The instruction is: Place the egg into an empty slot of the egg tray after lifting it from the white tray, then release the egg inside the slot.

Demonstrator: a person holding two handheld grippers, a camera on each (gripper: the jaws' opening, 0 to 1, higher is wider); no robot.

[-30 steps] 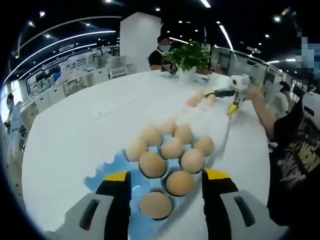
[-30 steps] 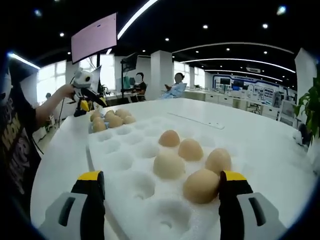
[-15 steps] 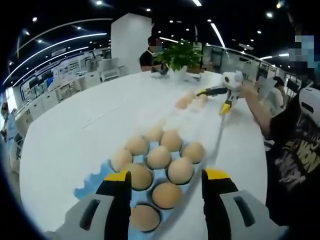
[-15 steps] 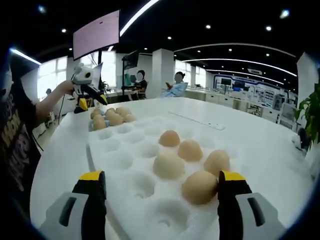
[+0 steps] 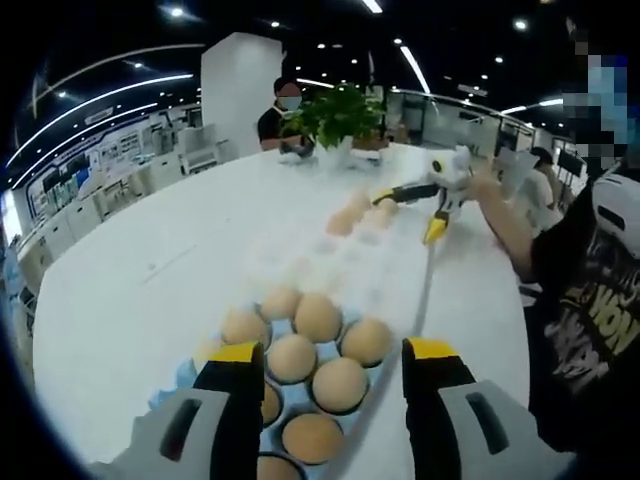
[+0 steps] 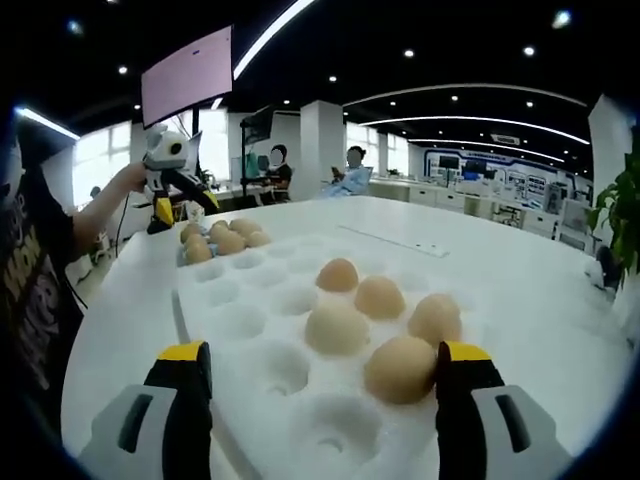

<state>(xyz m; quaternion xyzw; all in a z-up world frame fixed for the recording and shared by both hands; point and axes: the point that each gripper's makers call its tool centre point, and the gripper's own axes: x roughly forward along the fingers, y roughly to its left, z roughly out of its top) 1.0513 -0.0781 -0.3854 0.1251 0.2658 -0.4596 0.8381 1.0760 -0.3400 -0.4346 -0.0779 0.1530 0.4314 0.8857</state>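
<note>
Hovering over the white tray (image 6: 250, 330), right tongs (image 6: 325, 385) gaping wide and empty, nearest egg (image 6: 400, 368) just inside the right jaw, not yet gripped. Left tongs (image 5: 325, 385) likewise wide and empty above the blue egg tray (image 5: 185, 372). Next, probably: centring on that egg and closing gently, then lifting across to a free slot.

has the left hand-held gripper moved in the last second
Yes. The left hand-held gripper has pulled back: in its own view the blue egg tray has slid down toward its jaws, and in the right gripper view it stays by that tray.
</note>
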